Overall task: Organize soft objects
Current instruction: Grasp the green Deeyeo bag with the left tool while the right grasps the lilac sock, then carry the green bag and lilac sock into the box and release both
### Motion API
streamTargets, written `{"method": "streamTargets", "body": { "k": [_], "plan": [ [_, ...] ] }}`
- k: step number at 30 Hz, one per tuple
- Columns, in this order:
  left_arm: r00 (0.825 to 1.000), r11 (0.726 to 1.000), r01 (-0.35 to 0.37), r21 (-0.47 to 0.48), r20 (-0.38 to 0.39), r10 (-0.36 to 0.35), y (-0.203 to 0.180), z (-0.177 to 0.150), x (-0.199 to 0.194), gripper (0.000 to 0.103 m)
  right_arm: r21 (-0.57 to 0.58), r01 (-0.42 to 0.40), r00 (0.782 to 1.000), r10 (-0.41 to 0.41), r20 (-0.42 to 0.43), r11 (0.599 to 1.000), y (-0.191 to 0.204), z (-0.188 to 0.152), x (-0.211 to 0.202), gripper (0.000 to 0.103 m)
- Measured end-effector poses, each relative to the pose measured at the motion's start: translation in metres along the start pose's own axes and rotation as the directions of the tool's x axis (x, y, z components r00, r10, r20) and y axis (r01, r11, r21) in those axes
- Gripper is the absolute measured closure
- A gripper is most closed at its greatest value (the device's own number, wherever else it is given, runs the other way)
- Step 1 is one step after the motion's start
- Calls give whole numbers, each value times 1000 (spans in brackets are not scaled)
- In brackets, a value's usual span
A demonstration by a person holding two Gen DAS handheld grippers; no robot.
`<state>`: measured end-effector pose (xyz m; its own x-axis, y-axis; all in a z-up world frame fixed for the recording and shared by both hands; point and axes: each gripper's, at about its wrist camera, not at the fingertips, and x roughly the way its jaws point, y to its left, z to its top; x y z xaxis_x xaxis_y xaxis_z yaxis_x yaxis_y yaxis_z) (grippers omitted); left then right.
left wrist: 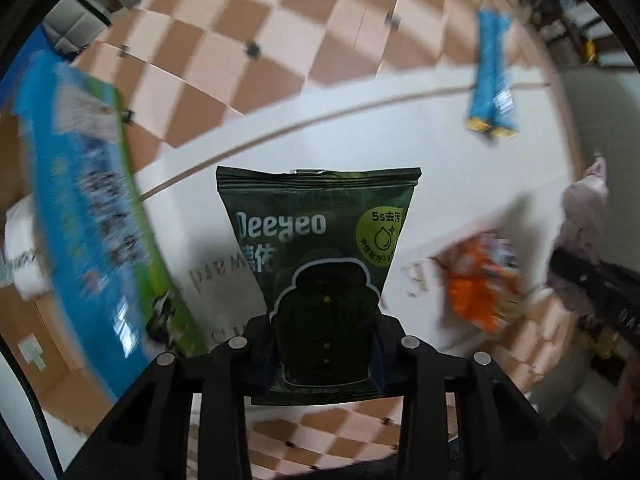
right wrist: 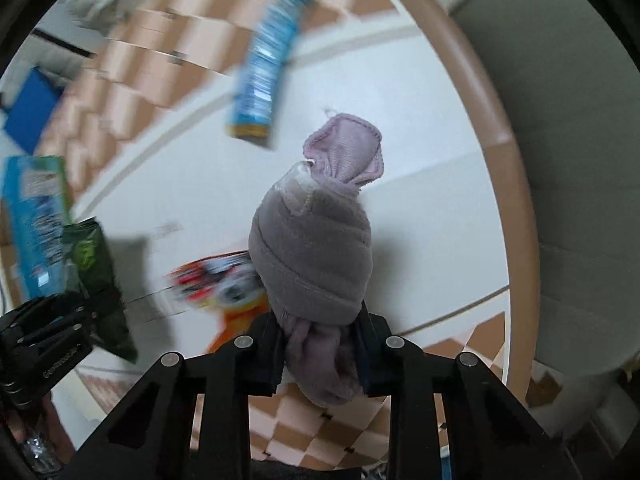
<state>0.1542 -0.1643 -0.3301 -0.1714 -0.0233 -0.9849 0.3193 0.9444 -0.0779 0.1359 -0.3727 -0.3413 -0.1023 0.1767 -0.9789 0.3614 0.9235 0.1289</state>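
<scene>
Green wipes packet (left wrist: 320, 264) clamped in left gripper (left wrist: 324, 354); rolled lilac socks (right wrist: 312, 256) clamped in right gripper (right wrist: 320, 354). Step: carrying. Next: a placing spot on the white surface (left wrist: 420, 140).

The right hand-held gripper (right wrist: 320, 354) is clamping a rolled lilac sock bundle (right wrist: 312, 248), its black fingers (right wrist: 268, 356) pressing on the bundle's lower end. The bundle is hanging over the white round desk (right wrist: 420, 128). At eleven o'clock a blurred blue packet (right wrist: 266, 64) is lying on the desk. At eight o'clock an orange packet (right wrist: 224, 288) is showing just beside the bundle. At nine o'clock the left hand-held gripper (right wrist: 52, 340) is holding a dark green pouch (right wrist: 100, 280).
</scene>
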Motion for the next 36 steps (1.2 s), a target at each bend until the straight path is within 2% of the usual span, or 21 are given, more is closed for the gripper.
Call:
{"method": "streamTargets", "body": {
  "k": [3, 7, 10, 11, 13, 16, 18, 22, 23, 25, 28, 36],
  "plan": [
    [994, 997, 67, -47, 91, -63, 16, -26, -41, 71, -54, -58, 996, 61, 60, 997, 31, -20, -39, 73],
    [974, 982, 135, -131, 198, -108, 63, -52, -101, 71, -160, -123, 984, 141, 111, 980, 83, -35, -85, 73],
    [968, 973, 133, -190, 235, -86, 122, -57, -136, 71, -254, -170, 972, 204, 114, 952, 138, -50, -104, 73],
    [968, 970, 126, -209, 242, -74, 148, -51, -137, 71, -286, -189, 968, 227, 105, 940, 159, -58, -107, 73],
    [968, 961, 103, -255, 248, -38, 188, -61, -142, 71, -352, -222, 962, 264, 76, 909, 197, -70, -111, 73],
    [974, 942, 74, -326, 226, 2, 244, -74, -143, 71, -420, -256, 956, 291, 21, 871, 268, -83, -96, 73],
    [983, 933, 51, -357, 185, 17, 283, -80, -135, 71, -441, -278, 953, 302, -17, 853, 311, -87, -79, 73],
    [996, 905, 34, -424, 93, 6, 354, -76, -110, 71, -453, -296, 953, 289, -87, 841, 382, -87, -36, 73],
    [998, 906, 27, -423, 64, 0, 365, -73, -99, 71, -452, -291, 956, 275, -102, 843, 397, -87, -23, 73],
    [1000, 898, 19, -439, 23, -11, 383, -72, -83, 71, -457, -282, 959, 253, -124, 844, 413, -87, -2, 73],
    [999, 901, 13, -433, -24, -26, 397, -68, -65, 71, -452, -266, 963, 217, -157, 851, 435, -86, 26, 73],
    [993, 907, -1, -421, -106, -49, 406, -59, -27, 70, -456, -220, 972, 156, -175, 862, 458, -82, 68, 72]
  ]
}}
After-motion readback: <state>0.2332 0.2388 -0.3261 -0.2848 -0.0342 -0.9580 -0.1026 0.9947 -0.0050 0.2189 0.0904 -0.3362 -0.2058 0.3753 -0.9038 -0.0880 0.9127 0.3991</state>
